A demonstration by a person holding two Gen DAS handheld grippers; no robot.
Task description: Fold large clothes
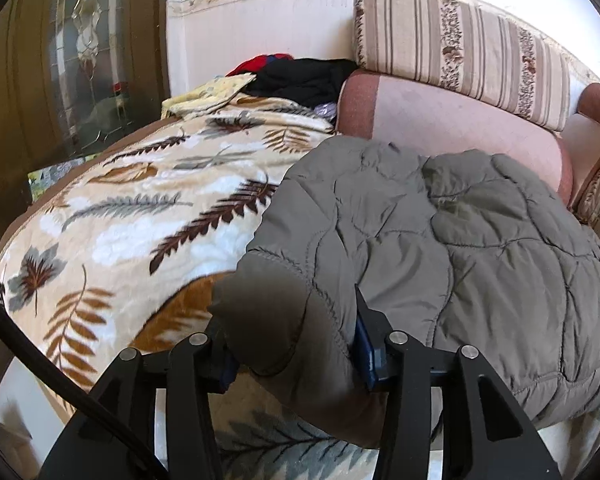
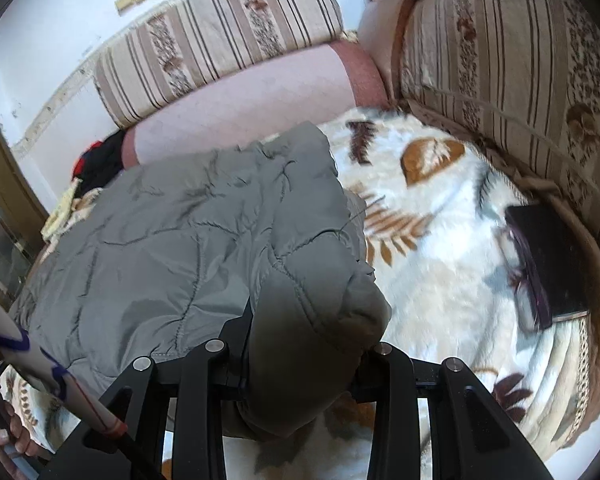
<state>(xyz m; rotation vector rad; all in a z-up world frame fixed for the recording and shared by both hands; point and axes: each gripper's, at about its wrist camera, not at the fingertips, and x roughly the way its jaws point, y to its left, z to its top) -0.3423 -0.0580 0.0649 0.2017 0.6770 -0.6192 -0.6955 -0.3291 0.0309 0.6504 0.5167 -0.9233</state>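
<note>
A grey quilted jacket point(image 1: 440, 232) lies on a leaf-patterned blanket point(image 1: 132, 208) over a sofa seat. My left gripper point(image 1: 296, 344) is shut on a bunched near-left corner of the jacket; the fabric fills the gap between the fingers. In the right wrist view the same jacket point(image 2: 188, 232) spreads to the left. My right gripper point(image 2: 304, 356) is shut on its bunched near-right corner, which bulges over the jaws. Both held corners are lifted slightly above the blanket point(image 2: 440, 240).
Striped back cushions point(image 1: 460, 48) and a pink bolster point(image 1: 440, 120) line the back. A pile of black, red and yellow clothes point(image 1: 296, 76) sits at the far left end. A dark book-like object point(image 2: 548, 256) lies on the blanket at right. A glass-panel door point(image 1: 80, 60) stands left.
</note>
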